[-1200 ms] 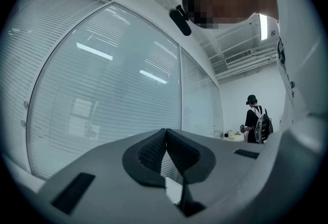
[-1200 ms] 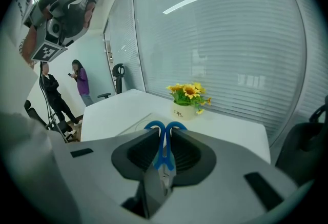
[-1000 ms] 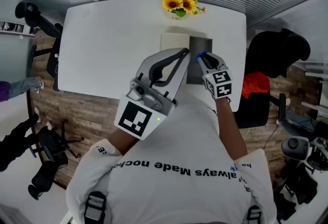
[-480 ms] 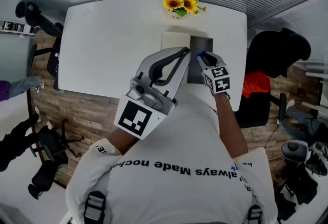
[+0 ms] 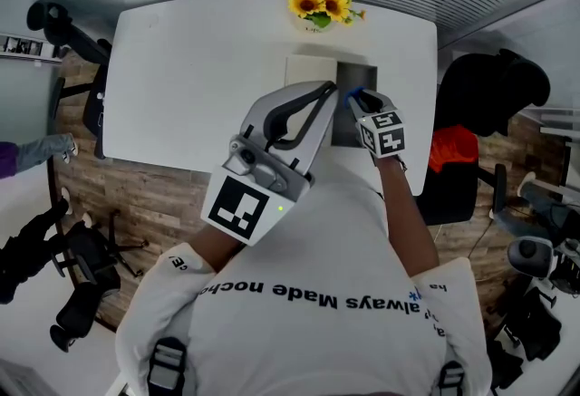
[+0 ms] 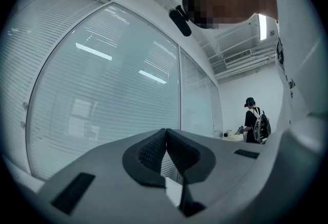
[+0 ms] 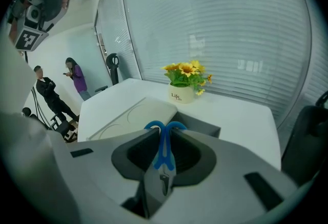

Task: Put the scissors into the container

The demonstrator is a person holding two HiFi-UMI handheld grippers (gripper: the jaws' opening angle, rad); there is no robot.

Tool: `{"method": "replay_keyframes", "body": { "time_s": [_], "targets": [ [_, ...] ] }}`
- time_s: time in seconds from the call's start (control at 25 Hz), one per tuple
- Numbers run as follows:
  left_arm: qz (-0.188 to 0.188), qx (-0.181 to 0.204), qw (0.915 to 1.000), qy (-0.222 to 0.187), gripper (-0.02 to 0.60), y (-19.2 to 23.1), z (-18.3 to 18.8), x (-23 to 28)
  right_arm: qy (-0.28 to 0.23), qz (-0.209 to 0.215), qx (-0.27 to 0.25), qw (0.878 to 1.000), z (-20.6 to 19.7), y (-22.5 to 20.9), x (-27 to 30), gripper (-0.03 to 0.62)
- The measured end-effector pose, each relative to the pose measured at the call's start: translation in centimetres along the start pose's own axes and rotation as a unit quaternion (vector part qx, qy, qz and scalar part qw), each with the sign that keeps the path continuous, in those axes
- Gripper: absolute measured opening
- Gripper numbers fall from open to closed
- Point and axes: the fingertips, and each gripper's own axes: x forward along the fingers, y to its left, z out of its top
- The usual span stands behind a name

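While your right gripper [image 7: 163, 135] is clamped on the blue scissors [image 7: 164, 152], up by the dark container [image 5: 358, 77] on the table, pickup's done imo; lowering & release are left. Left gripper [image 6: 165, 141]: jaws together, nothing in them.

Flower pot [image 5: 319, 8] is at the table's [image 5: 181, 68] far edge, container [image 5: 357, 77] just in front, flat board [image 5: 308, 73] touching its left side. Scissors [image 7: 164, 152], pinched in the right gripper [image 7: 164, 135], sit above the container. Office chair [image 5: 489, 104] right of the table.
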Motion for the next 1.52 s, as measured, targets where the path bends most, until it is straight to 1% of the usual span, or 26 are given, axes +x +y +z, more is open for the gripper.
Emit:
{"method": "replay_keyframes", "body": {
  "time_s": [1.0, 1.52],
  "targets": [
    [0.006, -0.004, 1.0, 0.001, 0.02, 0.7, -0.2, -0.1, 0.048, 0.002, 0.054, 0.997, -1.8, -1.1, 3.2, 0.083],
    [0.01, -0.004, 0.9999, 0.002, 0.02, 1.1, -0.2, -0.3, 0.07, -0.003, 0.061, 0.996, -2.2, -1.4, 4.7, 0.083]
  ]
}}
